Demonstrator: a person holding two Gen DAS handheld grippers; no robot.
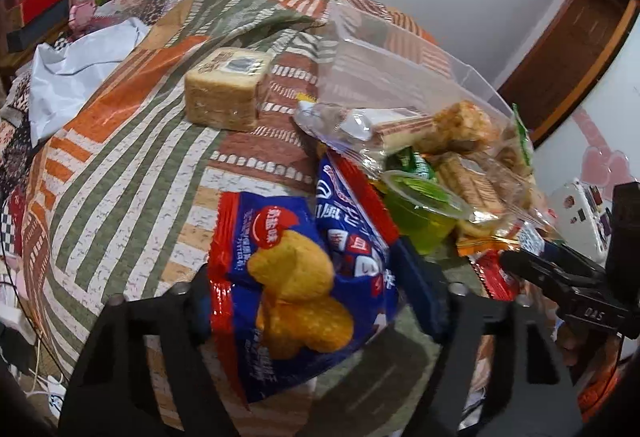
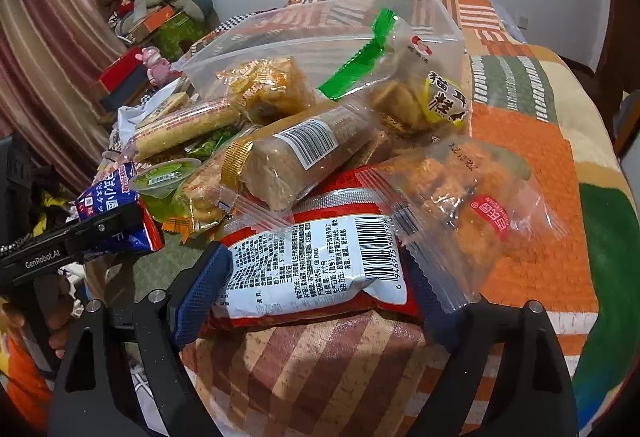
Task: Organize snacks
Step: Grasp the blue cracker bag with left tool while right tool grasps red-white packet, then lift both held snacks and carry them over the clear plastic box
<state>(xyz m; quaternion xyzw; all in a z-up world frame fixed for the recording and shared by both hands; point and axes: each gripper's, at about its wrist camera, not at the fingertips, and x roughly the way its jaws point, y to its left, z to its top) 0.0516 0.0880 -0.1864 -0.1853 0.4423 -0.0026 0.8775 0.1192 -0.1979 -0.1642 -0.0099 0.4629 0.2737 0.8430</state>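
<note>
1. Your left gripper (image 1: 304, 301) has its fingers closed on a blue biscuit packet (image 1: 296, 277), held just above the patchwork quilt (image 1: 120, 165).
2. Your right gripper (image 2: 320, 277) clamps a red packet (image 2: 304, 261) at the near edge of the snack pile.
3. The green jelly cup (image 1: 424, 209) sits in the pile, beside the clear zip bag (image 2: 320, 37).
4. A wrapped cake block (image 1: 228, 89) lies apart on the quilt.

The left claw (image 1: 304, 301) is matte black plastic, with two wide angular arms, round silver screws on top and dark blue textured pads on its fingers (image 1: 416, 277). The right claw (image 2: 320, 289) has the same build. From the side, its body carries white "GenRobot.AI" lettering.
</note>
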